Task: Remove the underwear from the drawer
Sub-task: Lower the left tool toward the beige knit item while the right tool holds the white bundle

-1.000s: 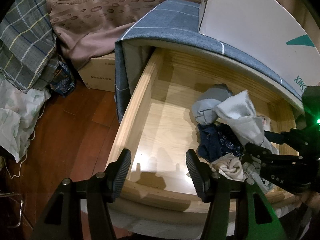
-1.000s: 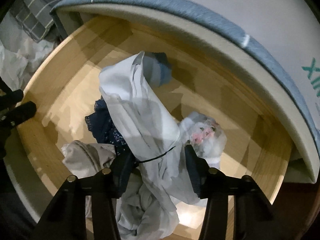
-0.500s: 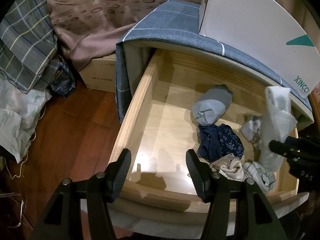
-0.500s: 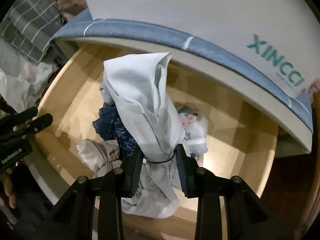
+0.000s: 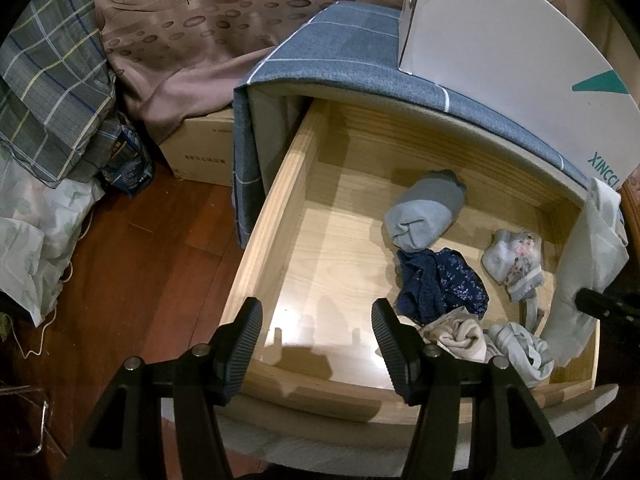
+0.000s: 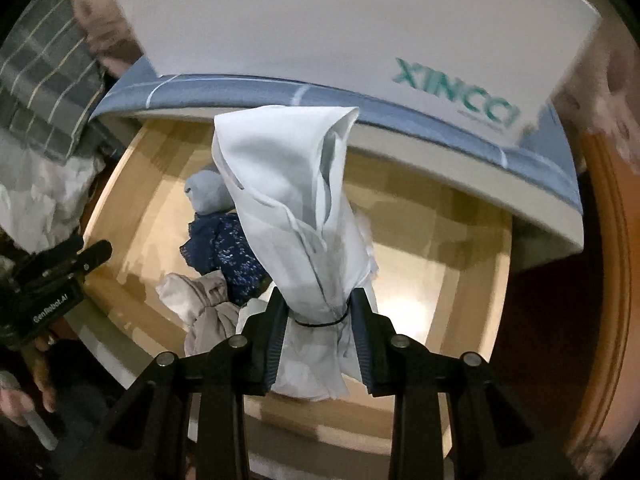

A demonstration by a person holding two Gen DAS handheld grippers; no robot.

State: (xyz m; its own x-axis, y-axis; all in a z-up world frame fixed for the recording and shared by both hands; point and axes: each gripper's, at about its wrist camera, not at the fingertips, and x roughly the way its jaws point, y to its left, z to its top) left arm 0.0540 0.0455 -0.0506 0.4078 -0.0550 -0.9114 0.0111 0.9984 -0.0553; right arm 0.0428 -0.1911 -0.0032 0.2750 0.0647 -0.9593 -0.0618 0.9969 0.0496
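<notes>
My right gripper [image 6: 320, 312] is shut on a white piece of underwear [image 6: 292, 200], which hangs bunched between its pads above the open wooden drawer [image 6: 472, 240]. In the left wrist view the same white underwear [image 5: 592, 264] dangles at the drawer's right end. Left in the drawer [image 5: 272, 208] are a rolled light-blue piece [image 5: 424, 216], a navy floral piece [image 5: 444, 284], a small pale floral piece [image 5: 512, 264], a beige piece [image 5: 460, 334] and a pale-blue piece [image 5: 520, 348]. My left gripper [image 5: 316, 340] stands open over the drawer's front edge, with nothing between its fingers.
A grey-blue cloth [image 5: 352, 64] covers the cabinet top, with a white box [image 5: 500, 40] on it. A cardboard box [image 5: 200, 152], plaid fabric [image 5: 52, 80] and white bedding [image 5: 32, 240] lie left on the wooden floor [image 5: 132, 272]. A hand [image 6: 36, 384] holds the left gripper.
My right gripper closed on the white underwear, lifted it out of the pile and carried it right. The pieces beneath it came into sight. The left gripper stayed put.
</notes>
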